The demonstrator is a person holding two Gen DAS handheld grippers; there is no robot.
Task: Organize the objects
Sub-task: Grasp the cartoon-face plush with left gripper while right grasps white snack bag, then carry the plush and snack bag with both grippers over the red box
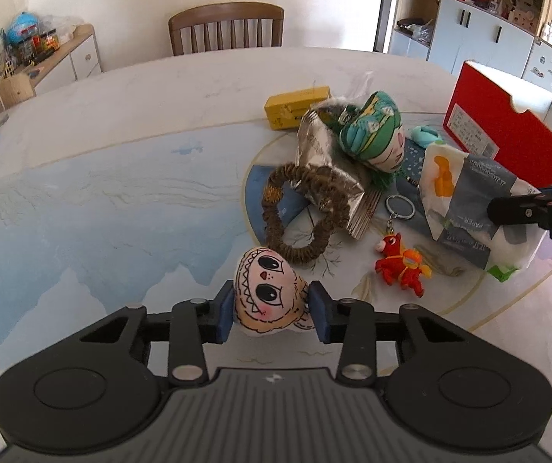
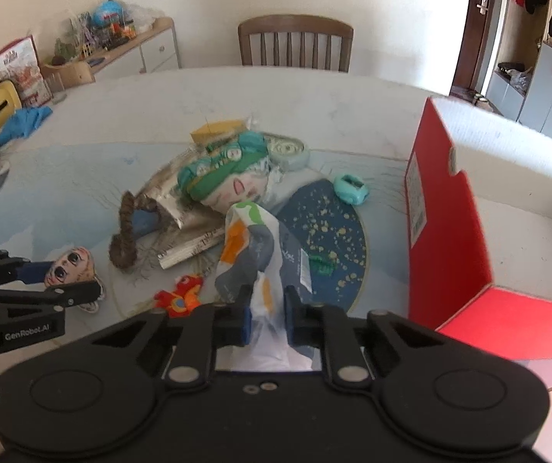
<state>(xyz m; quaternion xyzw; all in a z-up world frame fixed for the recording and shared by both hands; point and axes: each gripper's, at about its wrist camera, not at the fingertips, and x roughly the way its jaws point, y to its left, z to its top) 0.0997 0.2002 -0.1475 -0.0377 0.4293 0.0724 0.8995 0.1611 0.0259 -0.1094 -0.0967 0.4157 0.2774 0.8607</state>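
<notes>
- Doll head (image 1: 266, 295), flat and cream with big black eyes, a pink cheek and drawn zigzag hair, sits clenched between the blue pads of the left gripper (image 1: 272, 310) near the desk's (image 1: 102, 193) front edge; its lower part is hidden behind the gripper body.
- Tissue pack (image 2: 264, 258), white with orange, green and grey print, is pinched by the right gripper (image 2: 267, 318); its near end runs under the gripper and is cut from sight. Its small lettering is too small to read.
- Second head (image 1: 376, 137), with a green and teal wrap, lies on a crumpled silver bag (image 1: 322, 162), which covers part of a brown woven ring (image 1: 299, 216).
- Red horse keychain (image 1: 401, 264) lies just beside the pack, metal ring toward the bag.
- Yellow box (image 1: 297, 106) stands behind the pile; a small teal item (image 2: 351, 189) lies apart near the red box (image 2: 445, 231), its kind hard to tell.
- The red box is open, its white inside showing nothing in the visible part; its far side runs out of frame.
</notes>
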